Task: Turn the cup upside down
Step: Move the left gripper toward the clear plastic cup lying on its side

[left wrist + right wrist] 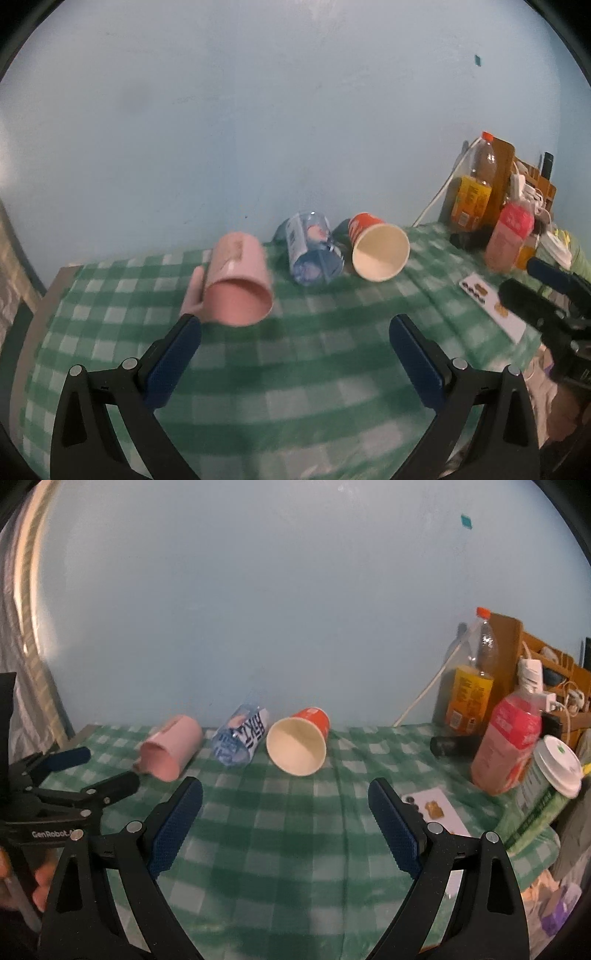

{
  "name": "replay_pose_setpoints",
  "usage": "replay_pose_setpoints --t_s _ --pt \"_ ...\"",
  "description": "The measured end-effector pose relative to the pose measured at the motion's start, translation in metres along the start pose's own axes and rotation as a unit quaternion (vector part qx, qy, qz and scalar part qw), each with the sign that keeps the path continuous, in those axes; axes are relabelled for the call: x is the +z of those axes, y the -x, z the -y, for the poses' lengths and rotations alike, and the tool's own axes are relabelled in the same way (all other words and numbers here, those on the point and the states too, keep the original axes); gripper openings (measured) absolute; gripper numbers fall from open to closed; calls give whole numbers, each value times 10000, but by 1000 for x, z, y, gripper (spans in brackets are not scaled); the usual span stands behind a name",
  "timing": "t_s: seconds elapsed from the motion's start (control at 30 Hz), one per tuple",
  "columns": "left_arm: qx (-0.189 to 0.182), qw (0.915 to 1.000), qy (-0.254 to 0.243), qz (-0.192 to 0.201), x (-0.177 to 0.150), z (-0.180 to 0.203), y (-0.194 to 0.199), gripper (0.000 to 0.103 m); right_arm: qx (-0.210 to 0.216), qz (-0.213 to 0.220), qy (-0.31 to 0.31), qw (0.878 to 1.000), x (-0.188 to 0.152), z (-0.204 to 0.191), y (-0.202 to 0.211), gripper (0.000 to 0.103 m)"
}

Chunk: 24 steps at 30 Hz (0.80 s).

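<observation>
Between the spread blue-padded fingers of the left gripper (pixel 295 332) lies only green-checked tablecloth (pixel 295 387); both jaws stand wide apart and hold nothing. Just past its left fingertip, touching nothing of the gripper, the pink cup (pixel 238 280) lies on its side with its mouth turned toward the camera, its handle on the left and partly smeared by motion blur. The right gripper (pixel 286 799) is likewise released, its jaws wide over bare cloth. Ahead of the gap in both views lie a clear water bottle (pixel 314 253) on its side, label hard to read, and an orange paper cup (pixel 299 742) tipped over, its cream inside showing. Beyond the right jaw a white card (pixel 437 810) is partly hidden by the finger, then a pink drink bottle (pixel 508 747) and a tall orange-capped bottle (pixel 474 679) stand upright. A lidded cup (pixel 550 779) leans at the frame edge.
</observation>
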<state>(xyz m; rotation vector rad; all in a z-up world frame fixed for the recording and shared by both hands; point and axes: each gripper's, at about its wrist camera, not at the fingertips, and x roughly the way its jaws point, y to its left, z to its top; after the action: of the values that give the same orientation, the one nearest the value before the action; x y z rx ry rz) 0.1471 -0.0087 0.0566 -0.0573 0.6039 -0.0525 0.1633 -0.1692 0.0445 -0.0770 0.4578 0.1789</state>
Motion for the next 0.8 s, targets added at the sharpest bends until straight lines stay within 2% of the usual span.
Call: replay_pose_setpoints --t_s 0.2,0.37,0.53,0.8 --pt "21 9985 -91 -531 32 19 -44 103 138 -596 -345 9975 40 18 -40 90" --pt "-8 9956 155 -925 51 21 -80 103 310 -1030 -614 9923 63 32 -75 90" --pt "108 9941 202 -1062 66 23 -107 103 512 -1409 -987 9838 76 48 -111 90" --pt "-108 9899 490 -1325 85 24 -142 103 603 -1766 -1389 9726 87 70 -149 90"
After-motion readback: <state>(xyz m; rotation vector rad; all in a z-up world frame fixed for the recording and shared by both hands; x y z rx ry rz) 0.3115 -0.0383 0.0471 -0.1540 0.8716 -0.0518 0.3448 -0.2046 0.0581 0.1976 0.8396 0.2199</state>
